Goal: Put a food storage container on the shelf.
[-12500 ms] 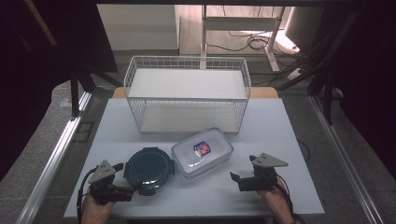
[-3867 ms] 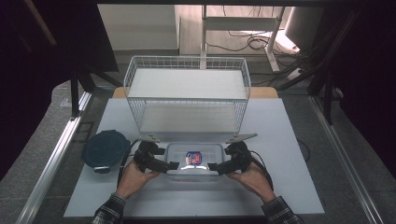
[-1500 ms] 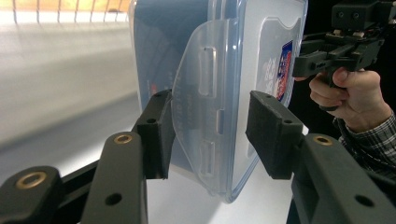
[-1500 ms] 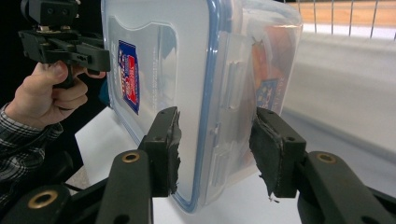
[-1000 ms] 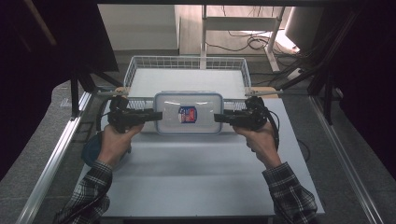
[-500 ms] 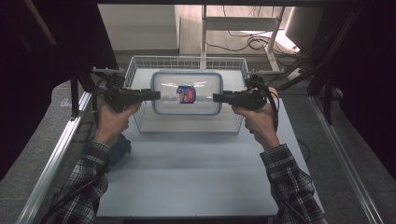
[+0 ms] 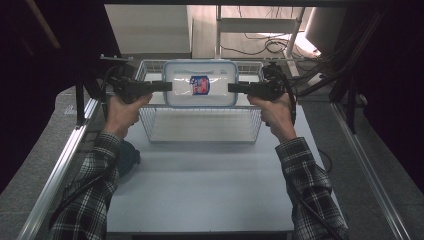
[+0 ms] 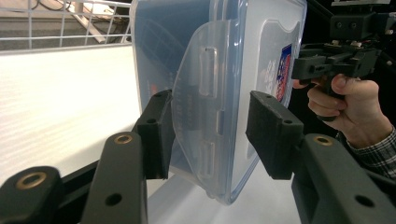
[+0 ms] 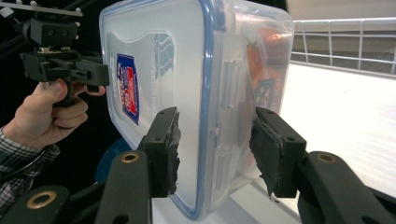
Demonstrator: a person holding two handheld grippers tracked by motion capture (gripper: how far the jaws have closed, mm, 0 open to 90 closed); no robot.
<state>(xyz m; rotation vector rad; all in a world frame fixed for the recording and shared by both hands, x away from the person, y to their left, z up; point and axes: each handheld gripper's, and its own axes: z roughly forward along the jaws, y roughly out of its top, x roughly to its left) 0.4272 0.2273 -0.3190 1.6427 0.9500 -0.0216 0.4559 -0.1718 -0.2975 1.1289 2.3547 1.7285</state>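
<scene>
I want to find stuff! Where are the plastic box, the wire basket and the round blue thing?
plastic box (image 7: 200,82): high view, lid's sticker.
wire basket (image 7: 200,125): high view, front wall.
round blue thing (image 7: 129,156): high view, visible edge beside the sleeve.

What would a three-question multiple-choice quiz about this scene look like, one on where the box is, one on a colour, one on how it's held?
1. Where is the clear lidded box?
A. In the air above the wire basket
B. Flat on the white table
C. On the floor

2. What colour is the seal line around the box's lid?
A. Red
B. Blue
C. Yellow

3. How is the box held?
A. By one gripper
B. By bare hands
C. By the left gripper and the right gripper, one at each end

Answers:
1 A, the high view shows it lifted over the basket.
2 B, a blue line edges the lid in the right gripper view.
3 C, each gripper view shows an end latch between its jaws.
</scene>
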